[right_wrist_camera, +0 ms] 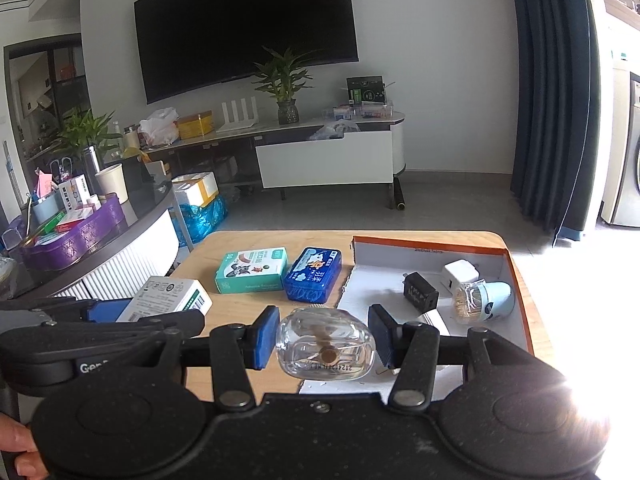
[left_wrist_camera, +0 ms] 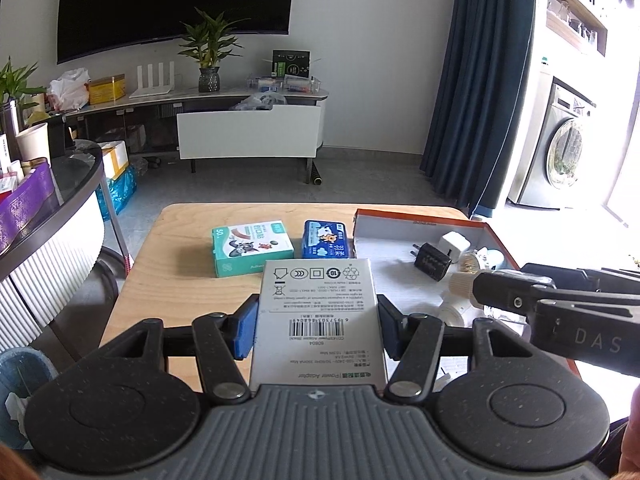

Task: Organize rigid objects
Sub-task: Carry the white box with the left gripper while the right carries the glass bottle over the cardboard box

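My left gripper [left_wrist_camera: 316,330] is shut on a white power-adapter box [left_wrist_camera: 318,316] and holds it above the wooden table [left_wrist_camera: 172,280]; the box also shows in the right wrist view [right_wrist_camera: 168,298]. My right gripper [right_wrist_camera: 326,334] is shut on a clear glass bottle [right_wrist_camera: 326,346] at the left edge of the orange-rimmed white tray [right_wrist_camera: 424,252]. In the tray lie a black plug [right_wrist_camera: 420,292], a white plug [right_wrist_camera: 460,274] and a pale blue toothpick holder [right_wrist_camera: 486,302]. A green box [left_wrist_camera: 250,246] and a blue tissue pack [left_wrist_camera: 328,240] sit on the table.
The right gripper's arm [left_wrist_camera: 560,312] crosses the right side of the left wrist view over the tray [left_wrist_camera: 424,216]. A dark curved counter [right_wrist_camera: 120,216] with a purple tin stands at the left. A TV stand is across the floor.
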A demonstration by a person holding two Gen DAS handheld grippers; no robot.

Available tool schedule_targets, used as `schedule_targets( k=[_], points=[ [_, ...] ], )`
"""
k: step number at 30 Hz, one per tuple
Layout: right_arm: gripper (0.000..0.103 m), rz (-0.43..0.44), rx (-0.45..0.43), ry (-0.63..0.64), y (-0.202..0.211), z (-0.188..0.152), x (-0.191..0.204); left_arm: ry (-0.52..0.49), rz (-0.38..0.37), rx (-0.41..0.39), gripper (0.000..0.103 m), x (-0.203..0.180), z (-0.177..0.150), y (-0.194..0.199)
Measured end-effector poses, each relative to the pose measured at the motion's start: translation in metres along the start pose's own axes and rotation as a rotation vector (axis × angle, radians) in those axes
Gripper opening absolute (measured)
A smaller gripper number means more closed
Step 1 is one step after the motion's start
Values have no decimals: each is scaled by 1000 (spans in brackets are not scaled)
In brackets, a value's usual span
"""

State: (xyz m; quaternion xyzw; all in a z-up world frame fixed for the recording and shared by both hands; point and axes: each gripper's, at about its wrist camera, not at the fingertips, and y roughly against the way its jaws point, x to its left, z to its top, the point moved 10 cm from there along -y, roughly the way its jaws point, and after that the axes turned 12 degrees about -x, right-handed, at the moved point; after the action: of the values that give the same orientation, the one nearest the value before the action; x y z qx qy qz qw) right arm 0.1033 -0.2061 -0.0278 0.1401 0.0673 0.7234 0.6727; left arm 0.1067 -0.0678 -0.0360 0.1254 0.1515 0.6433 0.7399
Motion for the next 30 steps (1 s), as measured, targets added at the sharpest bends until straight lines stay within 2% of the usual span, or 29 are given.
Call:
schedule_targets(
  k=[30],
  points=[
    [60,-117,-39,-62,24,12,-62,-58,-124,14,59,-61,2,-18]
  ],
)
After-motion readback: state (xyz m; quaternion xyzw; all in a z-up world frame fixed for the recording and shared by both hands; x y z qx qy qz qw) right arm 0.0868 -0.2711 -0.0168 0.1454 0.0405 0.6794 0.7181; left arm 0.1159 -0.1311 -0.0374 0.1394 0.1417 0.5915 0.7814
